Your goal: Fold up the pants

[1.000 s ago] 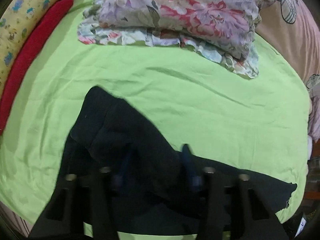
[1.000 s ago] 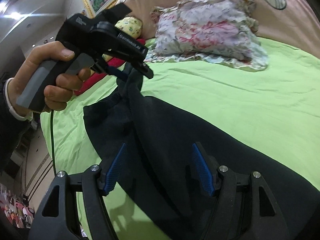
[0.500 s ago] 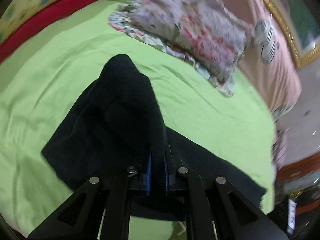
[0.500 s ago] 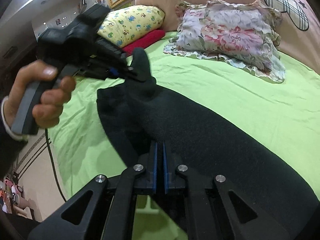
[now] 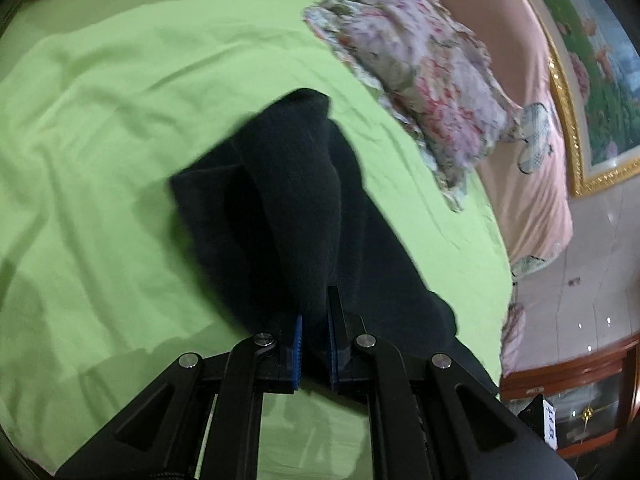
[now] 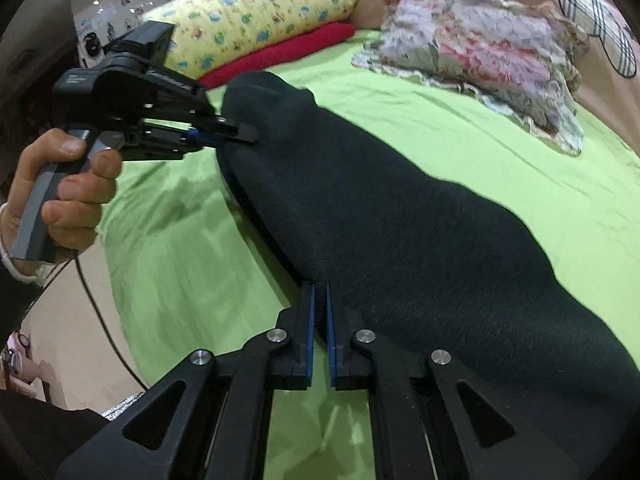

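With both sets of jaws pinching cloth, the left gripper (image 6: 240,134) and right gripper (image 6: 320,320) raise one long edge of the black pants (image 6: 420,248), apparently to fold them lengthwise; their long axis runs away from the jaws across the green bed (image 6: 500,140).

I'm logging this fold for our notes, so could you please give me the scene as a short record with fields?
surface: green bed sheet
garment: black pants, partly lifted off the sheet
left gripper: shut on the pants' edge
right gripper: shut on the pants' edge
nearby: floral pillow, yellow pillow, red cloth
fold: not finished
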A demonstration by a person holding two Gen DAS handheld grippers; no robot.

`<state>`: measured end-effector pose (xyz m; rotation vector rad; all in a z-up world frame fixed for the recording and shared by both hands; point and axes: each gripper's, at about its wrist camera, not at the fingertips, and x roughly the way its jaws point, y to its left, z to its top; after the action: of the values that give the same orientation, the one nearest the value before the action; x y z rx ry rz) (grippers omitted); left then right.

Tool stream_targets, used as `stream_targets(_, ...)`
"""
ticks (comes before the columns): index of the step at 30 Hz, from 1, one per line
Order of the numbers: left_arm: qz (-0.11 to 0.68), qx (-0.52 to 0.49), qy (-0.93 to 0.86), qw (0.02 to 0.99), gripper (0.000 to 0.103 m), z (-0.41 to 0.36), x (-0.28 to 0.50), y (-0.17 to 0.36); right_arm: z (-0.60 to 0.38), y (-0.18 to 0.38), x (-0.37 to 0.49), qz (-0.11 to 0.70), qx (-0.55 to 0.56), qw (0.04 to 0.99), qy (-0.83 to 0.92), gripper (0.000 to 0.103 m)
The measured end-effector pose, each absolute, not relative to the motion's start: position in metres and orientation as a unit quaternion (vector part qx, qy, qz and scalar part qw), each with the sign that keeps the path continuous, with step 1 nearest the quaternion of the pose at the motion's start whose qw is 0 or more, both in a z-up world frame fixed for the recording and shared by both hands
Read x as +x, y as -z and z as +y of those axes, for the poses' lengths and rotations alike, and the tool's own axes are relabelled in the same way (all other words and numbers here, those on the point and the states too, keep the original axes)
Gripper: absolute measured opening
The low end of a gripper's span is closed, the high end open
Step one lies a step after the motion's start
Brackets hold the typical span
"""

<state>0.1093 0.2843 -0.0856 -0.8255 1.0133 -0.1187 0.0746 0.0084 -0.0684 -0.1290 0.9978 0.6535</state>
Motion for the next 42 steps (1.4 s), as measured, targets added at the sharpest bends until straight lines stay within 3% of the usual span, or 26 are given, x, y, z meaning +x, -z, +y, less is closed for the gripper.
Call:
stream_targets(5,0.46,-0.4,0.057,0.79,0.009,0.299,0.097,0.096,0.01,0.082,0.082,0.491,-0.042,0.823,-0.281,0.014)
stream_targets(6,0.456,-0.396,0.055,0.795,0.01,0.301,0.093,0.094,0.011,0.083,0.082,0.492,-0.039,0.824,-0.278,0.02)
stream_targets(9,0.451,-0.396,0.055,0.798,0.011,0.307,0.084,0.094,0.012,0.076,0.076,0.484,-0.021,0.828,-0.283,0.051)
stream_targets(10,0.451,-0.396,0.056,0.798,0.011,0.308,0.082,0.093,0.011,0.074,0.073,0.479,-0.014,0.83,-0.285,0.054)
stream_targets(13,0.446,-0.398,0.051,0.8,0.022,0.312,0.076,0.09,0.007,0.062,0.067,0.466,0.009,0.836,-0.29,0.054)
stream_targets(18,0.431,-0.393,0.024,0.812,0.064,0.319,0.073,0.082,-0.013,0.047,0.075,0.463,0.068,0.841,-0.271,0.054)
stream_targets(32,0.445,-0.433,0.002,0.784,0.068,0.328,0.104,0.098,-0.075,0.04,0.146,0.462,0.18,0.847,-0.192,0.054)
stream_targets(42,0.451,-0.388,0.0,0.804,0.066,0.322,0.128,0.1,-0.059,0.08,0.248,0.557,0.145,0.795,-0.193,0.048)
